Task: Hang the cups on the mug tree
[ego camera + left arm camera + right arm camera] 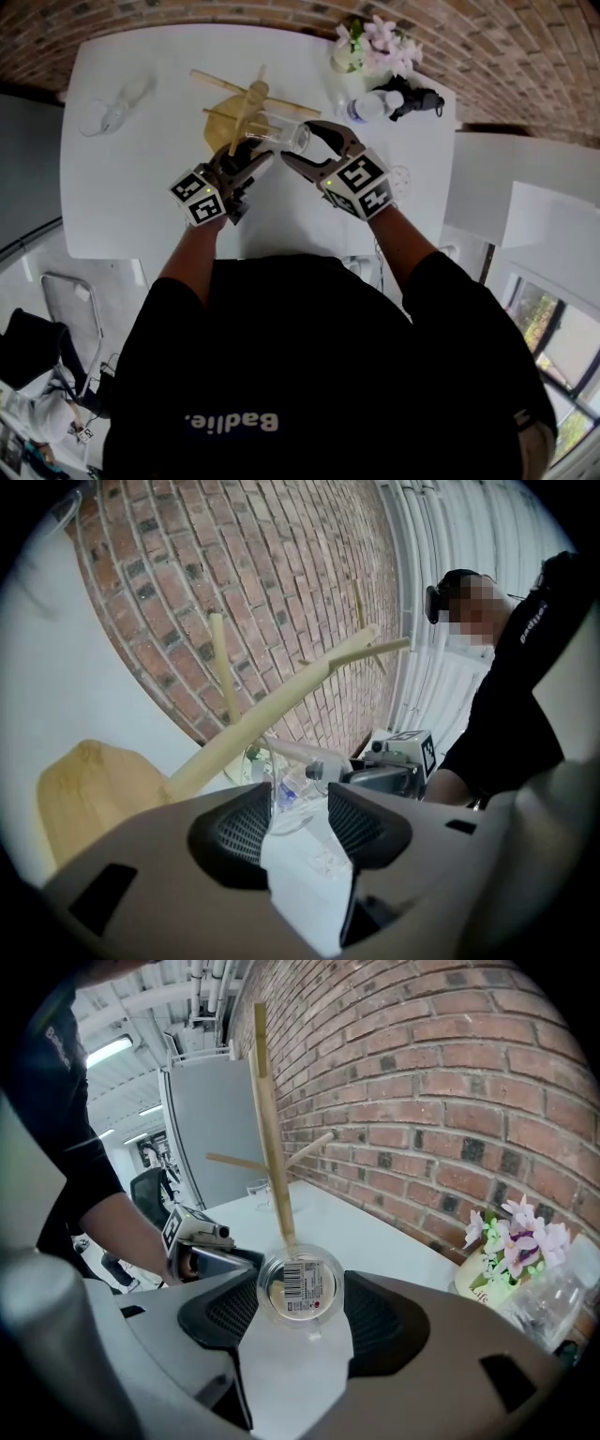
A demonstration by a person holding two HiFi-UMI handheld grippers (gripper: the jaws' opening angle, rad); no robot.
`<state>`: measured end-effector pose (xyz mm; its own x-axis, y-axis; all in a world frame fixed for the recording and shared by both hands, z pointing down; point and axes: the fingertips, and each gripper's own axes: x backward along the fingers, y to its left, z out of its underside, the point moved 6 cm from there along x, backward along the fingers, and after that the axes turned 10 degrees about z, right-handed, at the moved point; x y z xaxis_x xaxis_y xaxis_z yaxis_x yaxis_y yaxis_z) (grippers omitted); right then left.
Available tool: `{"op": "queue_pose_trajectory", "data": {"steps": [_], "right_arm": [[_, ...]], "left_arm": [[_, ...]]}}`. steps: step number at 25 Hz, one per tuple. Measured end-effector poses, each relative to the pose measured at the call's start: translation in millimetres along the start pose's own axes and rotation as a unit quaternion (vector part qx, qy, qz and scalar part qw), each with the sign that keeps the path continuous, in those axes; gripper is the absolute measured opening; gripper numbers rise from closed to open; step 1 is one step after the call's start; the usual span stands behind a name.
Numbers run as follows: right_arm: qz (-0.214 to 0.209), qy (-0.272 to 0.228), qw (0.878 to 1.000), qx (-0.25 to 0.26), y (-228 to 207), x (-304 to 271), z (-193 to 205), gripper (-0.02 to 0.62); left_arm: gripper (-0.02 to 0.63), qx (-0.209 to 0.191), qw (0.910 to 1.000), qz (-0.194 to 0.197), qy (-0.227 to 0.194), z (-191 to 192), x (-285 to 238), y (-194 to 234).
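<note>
Far left on the bench point(122, 202) rests a spare clear cup point(112, 109), and the wooden mug tree point(246, 103) stands mid-bench. The left tongs point(300, 813) are spread, with the glass cup point(300, 1283) sitting loosely between them. The right tongs point(298, 1309) pinch its labelled base and hold it against the tree. This looks like a handover to the right. Next, the handle needs lining up with a free peg.

Left tool point(251, 157) aims toward one o'clock, jaws apart; right tool point(300, 142) aims toward ten o'clock, tilted down, clamped on cup point(281, 132).
</note>
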<state>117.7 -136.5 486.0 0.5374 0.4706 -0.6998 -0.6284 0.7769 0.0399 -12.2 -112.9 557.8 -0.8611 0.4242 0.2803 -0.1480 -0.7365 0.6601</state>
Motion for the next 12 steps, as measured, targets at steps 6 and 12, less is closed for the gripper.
{"op": "queue_pose_trajectory", "data": {"steps": [6,12], "right_arm": [[0.002,0.000,1.000,-0.008,0.7,-5.5,5.0,0.299],[0.006,-0.001,1.000,-0.013,1.8,-9.8,9.9,0.299]], "left_arm": [[0.190,-0.006,0.9999,-0.005,0.014,0.9,1.5,2.8],[0.195,-0.010,0.9996,-0.008,0.026,2.4,3.5,5.2]]}}
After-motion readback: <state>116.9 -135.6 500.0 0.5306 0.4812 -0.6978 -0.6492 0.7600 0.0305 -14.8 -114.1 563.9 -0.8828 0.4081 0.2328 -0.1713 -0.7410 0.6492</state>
